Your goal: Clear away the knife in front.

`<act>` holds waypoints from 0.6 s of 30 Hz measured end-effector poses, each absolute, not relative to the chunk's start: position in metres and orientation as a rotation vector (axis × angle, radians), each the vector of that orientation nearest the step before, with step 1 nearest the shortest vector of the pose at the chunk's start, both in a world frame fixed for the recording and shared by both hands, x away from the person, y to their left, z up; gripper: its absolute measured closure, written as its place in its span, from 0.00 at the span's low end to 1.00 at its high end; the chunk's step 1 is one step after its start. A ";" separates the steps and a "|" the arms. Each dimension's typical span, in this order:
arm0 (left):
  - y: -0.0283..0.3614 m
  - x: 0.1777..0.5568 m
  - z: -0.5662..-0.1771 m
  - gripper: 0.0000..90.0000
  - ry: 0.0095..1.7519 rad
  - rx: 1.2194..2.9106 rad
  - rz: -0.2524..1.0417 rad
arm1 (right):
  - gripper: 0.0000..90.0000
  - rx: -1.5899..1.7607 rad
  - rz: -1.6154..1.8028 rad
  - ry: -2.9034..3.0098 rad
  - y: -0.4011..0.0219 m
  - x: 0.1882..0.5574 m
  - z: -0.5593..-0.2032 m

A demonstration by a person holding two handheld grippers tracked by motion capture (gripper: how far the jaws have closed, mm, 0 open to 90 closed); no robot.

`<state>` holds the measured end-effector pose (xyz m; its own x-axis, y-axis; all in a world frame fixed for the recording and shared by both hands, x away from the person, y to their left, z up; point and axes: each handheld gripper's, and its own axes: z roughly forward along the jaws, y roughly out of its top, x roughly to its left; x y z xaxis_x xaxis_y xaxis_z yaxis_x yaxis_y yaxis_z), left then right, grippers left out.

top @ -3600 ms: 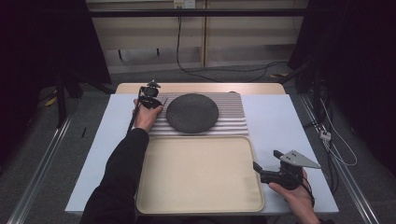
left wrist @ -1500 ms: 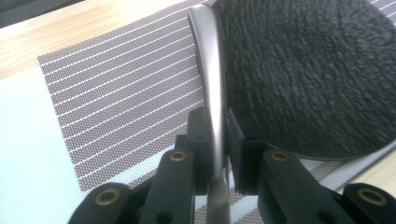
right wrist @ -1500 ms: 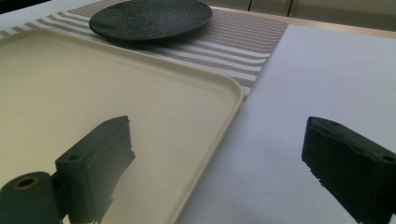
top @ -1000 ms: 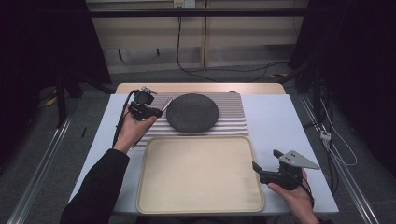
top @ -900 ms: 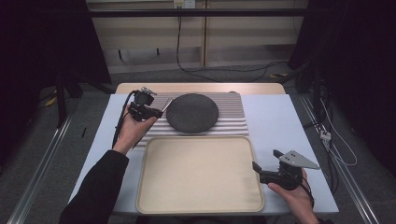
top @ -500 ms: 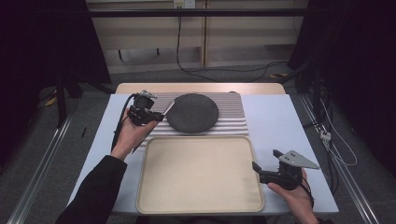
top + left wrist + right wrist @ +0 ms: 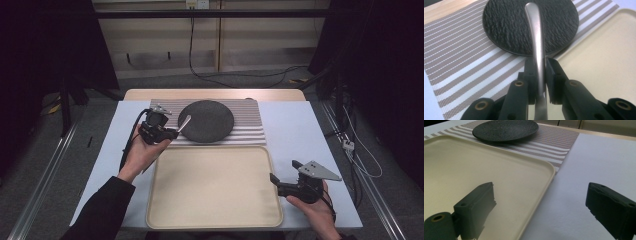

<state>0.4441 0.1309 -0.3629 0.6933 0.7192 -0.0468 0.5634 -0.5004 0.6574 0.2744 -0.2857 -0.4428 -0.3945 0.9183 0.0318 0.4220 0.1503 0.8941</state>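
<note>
While left gripper (image 7: 539, 75) jaws clench utensil handle (image 7: 536, 45), its head stays hidden; right gripper (image 7: 541, 205) jaws released.

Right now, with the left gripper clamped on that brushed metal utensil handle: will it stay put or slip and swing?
The brushed metal utensil handle looks smooth and narrow, so it may slide between the pads of the left gripper. It reads as stiff steel, so it is unlikely to flex. Much of it sticks out past the jaws, so it could pivot if nudged.
</note>
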 end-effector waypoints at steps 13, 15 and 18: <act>0.127 0.425 -0.369 0.89 0.949 2.262 0.253 | 0.09 1.273 1.199 1.895 -0.285 0.275 -0.443; 0.126 0.423 -0.368 0.89 0.944 2.267 0.249 | 0.09 1.271 1.199 1.895 -0.285 0.275 -0.443; 0.125 0.419 -0.368 0.89 0.933 2.281 0.243 | 0.09 1.272 1.198 1.895 -0.285 0.275 -0.443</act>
<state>0.4187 0.1247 -0.3681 0.7290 0.6808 -0.0709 0.5597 -0.5333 0.6343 0.2751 -0.2851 -0.4428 -0.3962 0.9177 0.0305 0.4211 0.1520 0.8942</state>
